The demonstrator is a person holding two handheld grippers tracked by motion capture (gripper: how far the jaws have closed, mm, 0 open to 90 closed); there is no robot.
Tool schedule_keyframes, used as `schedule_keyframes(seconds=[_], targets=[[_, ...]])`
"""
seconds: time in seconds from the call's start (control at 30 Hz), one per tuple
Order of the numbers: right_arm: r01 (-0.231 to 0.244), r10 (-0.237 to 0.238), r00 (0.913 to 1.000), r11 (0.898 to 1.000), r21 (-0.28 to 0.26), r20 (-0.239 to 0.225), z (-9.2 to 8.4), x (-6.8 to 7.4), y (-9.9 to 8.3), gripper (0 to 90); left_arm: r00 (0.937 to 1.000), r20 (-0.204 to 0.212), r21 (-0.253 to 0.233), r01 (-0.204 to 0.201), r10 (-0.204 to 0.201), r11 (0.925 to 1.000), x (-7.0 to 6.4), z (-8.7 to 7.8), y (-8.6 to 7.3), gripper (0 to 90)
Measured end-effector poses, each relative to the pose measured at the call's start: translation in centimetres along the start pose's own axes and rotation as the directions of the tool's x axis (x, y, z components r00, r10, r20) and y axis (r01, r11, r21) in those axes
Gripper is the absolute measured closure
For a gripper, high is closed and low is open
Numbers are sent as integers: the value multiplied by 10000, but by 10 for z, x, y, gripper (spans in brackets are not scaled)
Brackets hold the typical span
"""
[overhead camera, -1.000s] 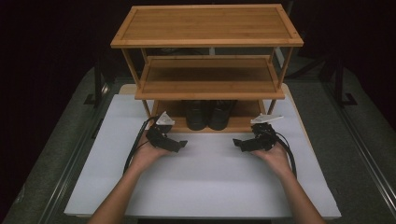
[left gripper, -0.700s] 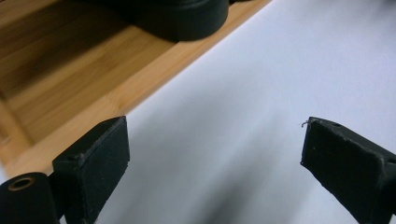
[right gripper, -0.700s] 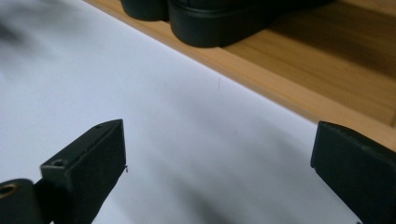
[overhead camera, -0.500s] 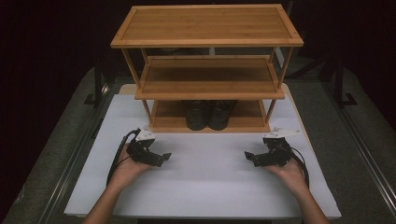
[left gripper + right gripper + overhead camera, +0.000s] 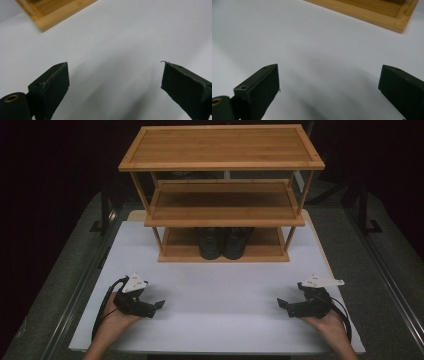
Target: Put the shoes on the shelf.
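Pair of black boots [image 5: 223, 241] sat on three-tier bamboo rack's [image 5: 220, 205] bottom shelf. Likely stiff, moderately heavy; grip at shafts. Left gripper [image 5: 159, 303] and right gripper [image 5: 281, 303] both spread, empty.

Bright white table [image 5: 220, 320], dark surroundings, soft shadows, close views blurred.

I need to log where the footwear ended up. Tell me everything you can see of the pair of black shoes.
The pair of black shoes stands side by side on the lowest shelf of the bamboo rack, near its middle, rounded ends facing the person. They look dark and slightly glossy; the middle shelf hides their upper parts, so details stay unclear. They seem to touch each other. Neither gripper is near them.
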State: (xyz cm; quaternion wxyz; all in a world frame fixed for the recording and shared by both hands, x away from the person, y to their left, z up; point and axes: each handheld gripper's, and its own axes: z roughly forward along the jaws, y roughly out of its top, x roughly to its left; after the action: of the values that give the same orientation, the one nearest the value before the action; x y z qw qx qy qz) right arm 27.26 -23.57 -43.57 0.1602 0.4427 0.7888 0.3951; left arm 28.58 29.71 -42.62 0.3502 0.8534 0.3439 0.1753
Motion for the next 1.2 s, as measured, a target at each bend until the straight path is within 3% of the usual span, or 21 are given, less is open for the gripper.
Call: schedule_keyframes(seconds=[0.4, 0.67, 0.87, 1.2], targets=[[-11, -27, 9972, 9987, 500, 749, -22, -7, -34, 31, 9992, -358, 160, 155, -150, 9998, 2, -24, -36, 71], [60, -187, 9930, 9942, 1077, 1165, -24, -10, -47, 29, 9981, -517, 109, 326, -320, 9994, 1, -29, -58, 67], [32, -151, 9936, 9944, 1052, 1122, -24, -10, -47, 28, 9974, -244, 209, 684, -679, 9974, 6, -28, -60, 66], [8, -121, 9938, 9948, 1017, 1101, -24, -11, -48, 27, 9972, -180, 248, 726, -722, 9971, 6, -27, -59, 58]])
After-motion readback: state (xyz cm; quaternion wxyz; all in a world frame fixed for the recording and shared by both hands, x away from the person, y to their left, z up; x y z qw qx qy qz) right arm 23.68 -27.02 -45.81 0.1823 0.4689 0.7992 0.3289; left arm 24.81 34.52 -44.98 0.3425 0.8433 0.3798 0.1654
